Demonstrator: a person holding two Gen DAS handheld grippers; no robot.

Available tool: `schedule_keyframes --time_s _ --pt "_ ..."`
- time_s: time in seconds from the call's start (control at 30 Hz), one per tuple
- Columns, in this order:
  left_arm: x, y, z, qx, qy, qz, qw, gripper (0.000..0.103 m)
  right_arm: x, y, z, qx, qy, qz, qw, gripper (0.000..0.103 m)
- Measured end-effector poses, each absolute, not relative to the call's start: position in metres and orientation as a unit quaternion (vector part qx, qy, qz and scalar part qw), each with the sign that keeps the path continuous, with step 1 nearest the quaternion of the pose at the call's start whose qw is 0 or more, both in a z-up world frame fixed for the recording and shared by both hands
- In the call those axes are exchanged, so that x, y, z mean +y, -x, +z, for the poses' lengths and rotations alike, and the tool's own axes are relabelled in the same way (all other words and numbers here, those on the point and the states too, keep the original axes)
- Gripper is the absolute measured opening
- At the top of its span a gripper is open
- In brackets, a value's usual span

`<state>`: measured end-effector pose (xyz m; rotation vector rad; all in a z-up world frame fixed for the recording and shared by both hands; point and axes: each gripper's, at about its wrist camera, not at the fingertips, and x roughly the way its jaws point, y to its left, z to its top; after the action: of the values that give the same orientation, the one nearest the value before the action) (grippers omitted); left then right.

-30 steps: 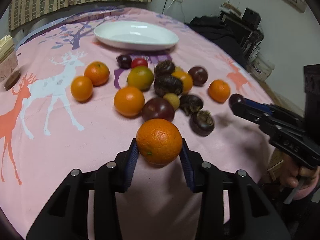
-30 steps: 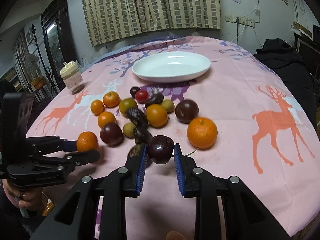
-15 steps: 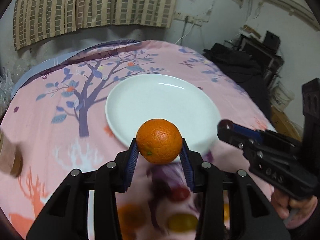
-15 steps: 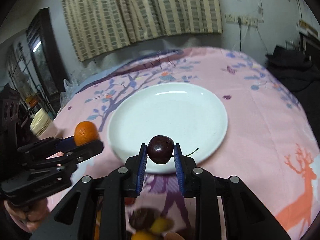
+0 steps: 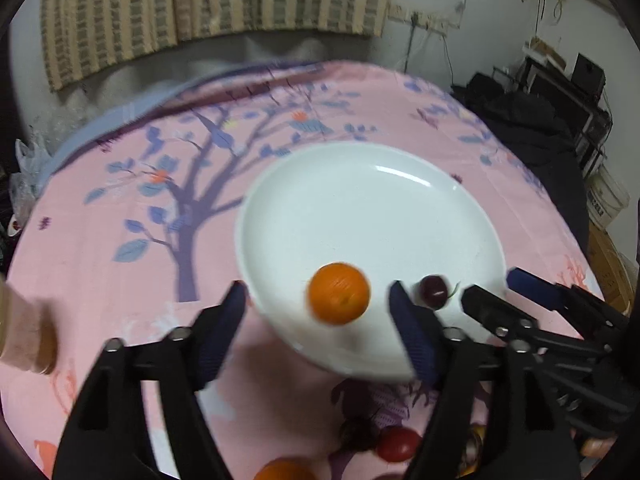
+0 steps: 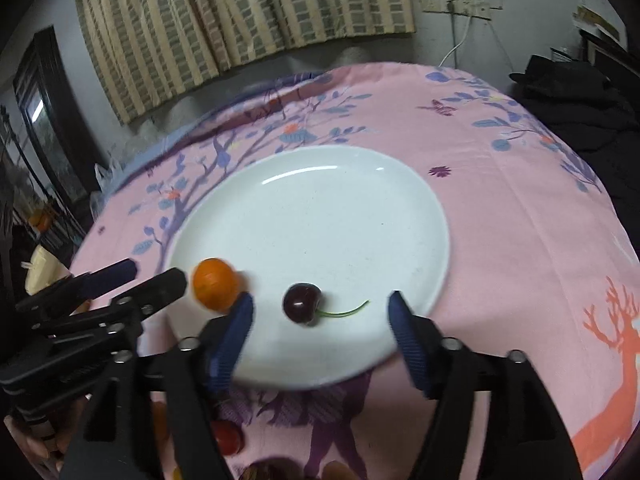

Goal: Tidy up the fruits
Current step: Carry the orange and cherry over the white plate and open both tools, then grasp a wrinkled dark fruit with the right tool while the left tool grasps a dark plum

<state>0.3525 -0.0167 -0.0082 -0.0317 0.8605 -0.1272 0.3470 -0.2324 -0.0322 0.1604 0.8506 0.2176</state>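
Observation:
A white plate (image 5: 360, 208) sits on the pink tablecloth; it also shows in the right wrist view (image 6: 320, 208). An orange (image 5: 339, 293) lies at the plate's near edge, between the spread jaws of my open left gripper (image 5: 316, 316). A dark cherry (image 6: 302, 303) with a green stem lies on the plate between the spread jaws of my open right gripper (image 6: 320, 320). The orange also shows in the right wrist view (image 6: 215, 284), and the cherry in the left wrist view (image 5: 434, 291). Both grippers hover at the plate's near rim, side by side.
More fruit lies on the cloth below the plate: a red one (image 5: 398, 444), an orange one (image 5: 284, 470), dark ones (image 6: 268, 470). A beige cup (image 5: 24, 332) stands at the left. A dark pile (image 6: 576, 92) sits beyond the table's right edge.
Both grippers have opened over the plate. The orange has dropped from the left gripper and the cherry from the right; both now lie on the plate.

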Motion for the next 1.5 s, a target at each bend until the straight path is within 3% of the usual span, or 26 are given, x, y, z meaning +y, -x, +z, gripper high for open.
schedule_keyframes --time_s 0.07,0.17,0.43,0.6,0.83,1.0,1.4,1.5 --pt "-0.008 -0.325 0.005 0.392 0.026 -0.066 0.917 0.096 -0.238 -0.328 -0.022 0.402 -0.094 0.12 0.903 0.085" --pt "-0.004 -0.284 0.012 0.378 0.023 -0.086 0.921 0.097 -0.243 -0.28 -0.009 0.375 -0.099 0.139 0.911 0.097" --pt "-0.01 -0.191 -0.028 0.392 -0.002 -0.164 0.905 0.097 -0.233 -0.163 -0.045 0.391 -0.031 0.144 0.909 0.096" --pt "-0.006 -0.155 -0.048 0.398 -0.008 -0.184 0.899 0.097 -0.221 -0.131 -0.076 0.416 -0.002 0.145 0.897 0.065" --pt "0.0 -0.138 -0.058 0.405 -0.005 -0.169 0.898 0.097 -0.206 -0.128 -0.086 0.426 0.021 0.133 0.895 0.061" --pt "-0.003 -0.137 -0.06 0.407 -0.007 -0.171 0.897 0.097 -0.197 -0.128 -0.089 0.417 0.046 0.121 0.9 0.038" --pt "-0.003 -0.136 -0.064 0.406 -0.006 -0.181 0.896 0.096 -0.191 -0.128 -0.089 0.416 0.068 0.102 0.901 0.037" --pt "-0.005 -0.135 -0.065 0.41 -0.01 -0.187 0.893 0.079 -0.19 -0.128 -0.089 0.418 0.069 0.101 0.9 0.037"
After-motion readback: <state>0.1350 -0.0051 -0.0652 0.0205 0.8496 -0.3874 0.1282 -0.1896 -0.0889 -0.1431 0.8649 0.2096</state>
